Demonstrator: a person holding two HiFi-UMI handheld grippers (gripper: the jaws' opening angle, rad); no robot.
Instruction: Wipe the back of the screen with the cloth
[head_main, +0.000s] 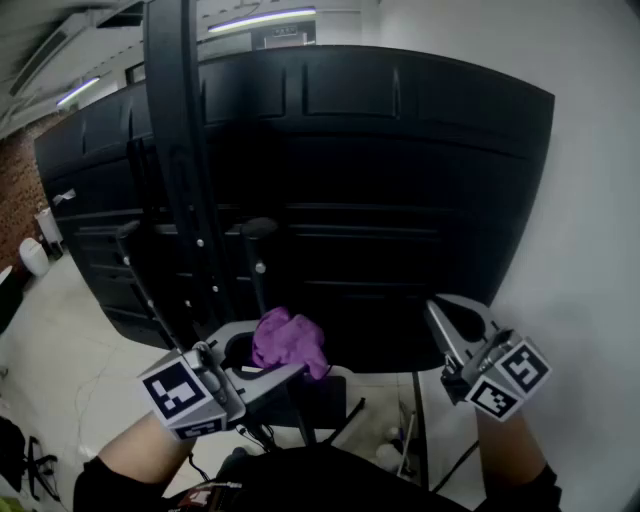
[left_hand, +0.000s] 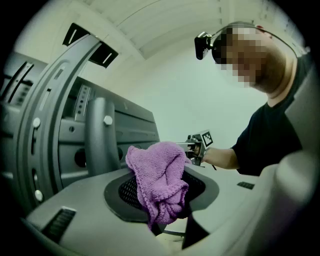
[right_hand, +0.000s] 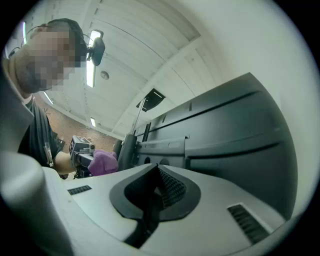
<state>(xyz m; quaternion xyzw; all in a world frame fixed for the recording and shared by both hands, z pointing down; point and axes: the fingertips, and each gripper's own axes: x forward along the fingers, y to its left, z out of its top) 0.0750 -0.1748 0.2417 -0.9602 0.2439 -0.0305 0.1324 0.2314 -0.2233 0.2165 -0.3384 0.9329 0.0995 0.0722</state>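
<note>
Left claw (head_main: 285, 368): clamped on the purple cloth (head_main: 289, 342). The cloth is bunched, most of it bulging above the jaws, with a tail hanging below. It sits low in front of the back of the screen (head_main: 400, 170), just right of the black stand column (head_main: 178, 150). In the left gripper view the cloth looks apart from the panel, not pressed on it. I judge the wipe is about to start, not under way.

Method: lead with the bulging wad, not the jaw tips, so only fabric meets the plastic. Grip firmly, because the loose wad could drag out on a ridge. Stroke level along the horizontal ribs (head_main: 350, 232). Steer round the column, its bolts (left_hand: 108, 120) and the round recesses (left_hand: 80, 158).

Right claw (head_main: 438, 313): jaws together with nothing between them, near the screen's lower right edge and apart from it.

Surface: matt black, curved and ribbed. I cannot make out any dust.

Room: brick wall (head_main: 12, 190) and pale floor (head_main: 60, 330) at left, strip lights (head_main: 262, 18) overhead, white wall (head_main: 600, 250) at right.
</note>
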